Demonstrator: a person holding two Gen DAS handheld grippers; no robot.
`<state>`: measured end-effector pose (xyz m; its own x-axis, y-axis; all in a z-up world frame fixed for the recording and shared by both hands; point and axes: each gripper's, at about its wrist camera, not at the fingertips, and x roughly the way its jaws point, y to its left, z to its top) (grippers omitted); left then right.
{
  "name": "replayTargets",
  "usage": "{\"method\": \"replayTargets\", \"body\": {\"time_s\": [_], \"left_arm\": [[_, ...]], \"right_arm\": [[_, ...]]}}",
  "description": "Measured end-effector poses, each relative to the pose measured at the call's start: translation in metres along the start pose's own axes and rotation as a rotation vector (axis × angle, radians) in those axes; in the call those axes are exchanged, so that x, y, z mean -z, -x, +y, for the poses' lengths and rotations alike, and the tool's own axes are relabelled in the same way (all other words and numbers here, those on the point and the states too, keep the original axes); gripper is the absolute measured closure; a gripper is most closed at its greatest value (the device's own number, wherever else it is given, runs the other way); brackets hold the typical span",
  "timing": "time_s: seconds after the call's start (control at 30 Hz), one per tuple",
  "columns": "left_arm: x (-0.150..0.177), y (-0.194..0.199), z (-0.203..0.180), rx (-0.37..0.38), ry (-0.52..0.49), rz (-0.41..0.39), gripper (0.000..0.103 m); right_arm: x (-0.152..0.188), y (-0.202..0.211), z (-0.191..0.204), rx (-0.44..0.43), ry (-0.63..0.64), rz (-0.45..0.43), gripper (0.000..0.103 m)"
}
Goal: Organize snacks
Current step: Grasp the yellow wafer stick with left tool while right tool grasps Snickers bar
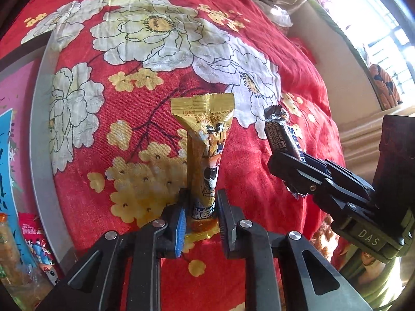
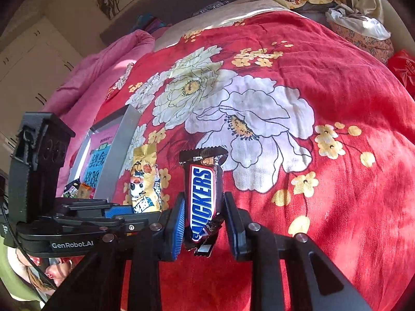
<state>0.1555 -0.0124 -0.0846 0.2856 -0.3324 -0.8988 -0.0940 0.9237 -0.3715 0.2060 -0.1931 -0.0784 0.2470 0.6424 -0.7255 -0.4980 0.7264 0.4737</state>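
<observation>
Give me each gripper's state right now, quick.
Left gripper: shut on the gold foil snack stick with a cartoon face.
Right gripper: shut on the brown-wrapped Snickers bar.

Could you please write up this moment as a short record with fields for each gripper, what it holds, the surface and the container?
left gripper: shut on yellow snack packet, held upright
right gripper: shut on Snickers bar, label facing the camera
surface: red floral bedspread
container: grey-rimmed box at the left of the bedspread, other snack packs inside
grippers' relation: side by side, apart
</observation>
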Motion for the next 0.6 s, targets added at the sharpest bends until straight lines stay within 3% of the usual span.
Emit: {"method": "replayTargets", "body": {"time_s": [0.23,0.6], "left_arm": [[0.012,0.037,0.013,-0.007,-0.001,-0.061,0.090],[0.024,0.111,0.041,-0.006,0.030,-0.209,0.091]], "right_arm": [[0.010,0.010,0.022,-0.030,0.005,-0.012,0.074],[0.009,0.015,0.070,-0.064,0.072,-0.026,0.074]]}}
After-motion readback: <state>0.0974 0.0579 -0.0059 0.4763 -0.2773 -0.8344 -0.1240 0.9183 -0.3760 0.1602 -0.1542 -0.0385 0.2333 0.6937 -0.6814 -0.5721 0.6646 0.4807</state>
